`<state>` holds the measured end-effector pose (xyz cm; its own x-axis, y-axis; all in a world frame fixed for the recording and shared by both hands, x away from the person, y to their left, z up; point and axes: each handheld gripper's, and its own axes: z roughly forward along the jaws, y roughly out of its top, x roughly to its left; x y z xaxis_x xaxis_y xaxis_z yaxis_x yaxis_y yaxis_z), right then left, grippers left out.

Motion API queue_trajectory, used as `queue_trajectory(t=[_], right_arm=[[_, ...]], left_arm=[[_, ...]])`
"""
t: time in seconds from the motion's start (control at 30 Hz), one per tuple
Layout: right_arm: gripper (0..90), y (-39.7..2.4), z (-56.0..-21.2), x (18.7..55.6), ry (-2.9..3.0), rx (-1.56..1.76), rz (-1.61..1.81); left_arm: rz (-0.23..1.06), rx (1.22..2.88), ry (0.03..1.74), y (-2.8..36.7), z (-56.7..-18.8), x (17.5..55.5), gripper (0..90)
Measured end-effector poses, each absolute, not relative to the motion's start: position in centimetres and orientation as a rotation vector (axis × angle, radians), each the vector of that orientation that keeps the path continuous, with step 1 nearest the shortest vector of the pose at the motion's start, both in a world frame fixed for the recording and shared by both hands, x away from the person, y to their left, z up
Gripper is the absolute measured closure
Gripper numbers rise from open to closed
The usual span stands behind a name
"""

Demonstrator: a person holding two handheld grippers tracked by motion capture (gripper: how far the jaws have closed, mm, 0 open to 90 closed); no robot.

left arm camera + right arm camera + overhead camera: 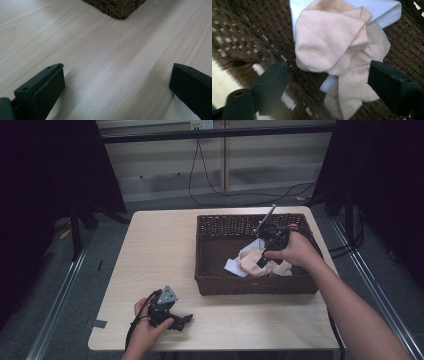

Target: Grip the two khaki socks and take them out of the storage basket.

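A dark brown wicker basket (210,245) stands on the right half of the light wooden table (160,250). Inside it lie a crumpled peach cloth (256,261) and a white ribbed cloth (233,267). My right gripper (263,260) hangs over them inside the basket, open. In the right gripper view the peach cloth (329,42) lies between and beyond the wide jaws, on the white cloth (384,12). My left gripper (184,321) rests low near the table's front left edge, open, with bare wood between its jaws (117,87).
A corner of the basket (117,10) sits ahead of the left gripper. Black cables (220,190) run over the grey floor behind the table. Dark curtains and metal rails flank both sides.
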<state>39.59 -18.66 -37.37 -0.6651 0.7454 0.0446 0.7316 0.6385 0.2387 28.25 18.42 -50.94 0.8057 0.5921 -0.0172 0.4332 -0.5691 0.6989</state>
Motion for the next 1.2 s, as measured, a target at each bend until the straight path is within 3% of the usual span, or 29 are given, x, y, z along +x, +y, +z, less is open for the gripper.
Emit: queue_trajectory(t=[0.53,0.6,0.73,0.77,1.2], right_arm=[[32.0,-17.6,-42.4,41.5,2.861,1.304,0.307],[42.7,-17.5,-42.7,41.5,2.865,1.314,0.301],[82.2,-17.7,-42.9,41.5,2.908,1.281,0.325],[86.5,-17.8,-42.7,41.5,2.914,1.304,0.345],[88.2,-18.8,-38.0,40.4,2.919,1.221,0.335]], left_arm=[[0.285,2.265,0.748,18.4,-50.9,28.3,0.0],[0.283,2.265,0.75,18.4,-50.9,28.2,0.0],[0.284,2.261,0.749,18.4,-51.0,28.3,0.0],[0.284,2.265,0.749,18.4,-50.9,28.3,0.0],[0.284,2.265,0.749,18.4,-50.9,28.3,0.0]])
